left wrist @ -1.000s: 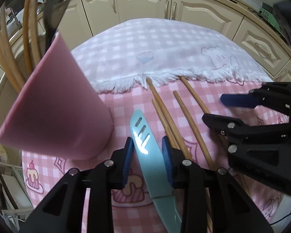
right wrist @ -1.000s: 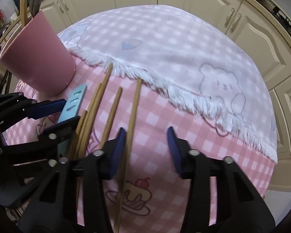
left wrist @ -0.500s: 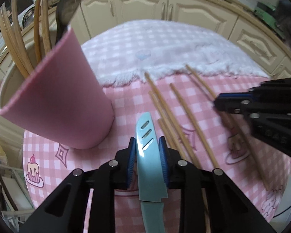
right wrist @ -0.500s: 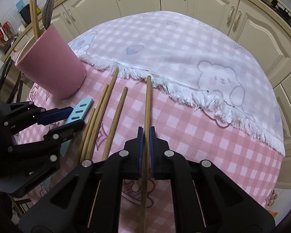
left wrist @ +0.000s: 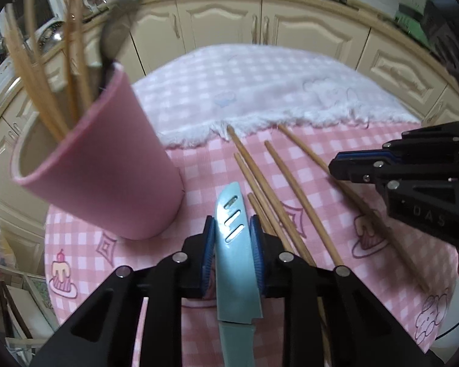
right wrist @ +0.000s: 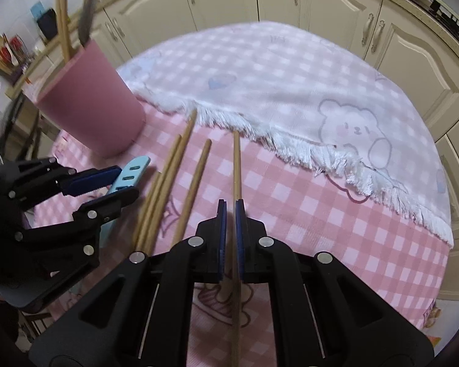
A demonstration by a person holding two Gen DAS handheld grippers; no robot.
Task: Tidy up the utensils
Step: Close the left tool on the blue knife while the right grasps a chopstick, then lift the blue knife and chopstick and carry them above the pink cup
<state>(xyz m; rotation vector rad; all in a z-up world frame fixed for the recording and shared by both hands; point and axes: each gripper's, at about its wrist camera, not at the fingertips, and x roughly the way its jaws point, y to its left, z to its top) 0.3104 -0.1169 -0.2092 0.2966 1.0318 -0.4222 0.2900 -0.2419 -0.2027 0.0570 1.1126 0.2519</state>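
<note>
So the left gripper (left wrist: 232,240) has the light blue knife (left wrist: 234,263) between its blue pads, jaws closing in on the blade, pads right up against both edges as far as I can see. The right gripper (right wrist: 230,232) is pinched almost fully together on one wooden chopstick (right wrist: 236,165), which runs straight out ahead of it toward the white fringe. Between the two grippers, four more loose chopsticks (right wrist: 195,180) lie on the pink checked cloth (right wrist: 306,214) covering the desk. Just beside the knife tip stands the pink utensil cup (left wrist: 107,168), upright, with several chopsticks and a dark utensil sticking out of it. Cream kitchen cabinets (left wrist: 290,27) wrap around behind the desk.
</note>
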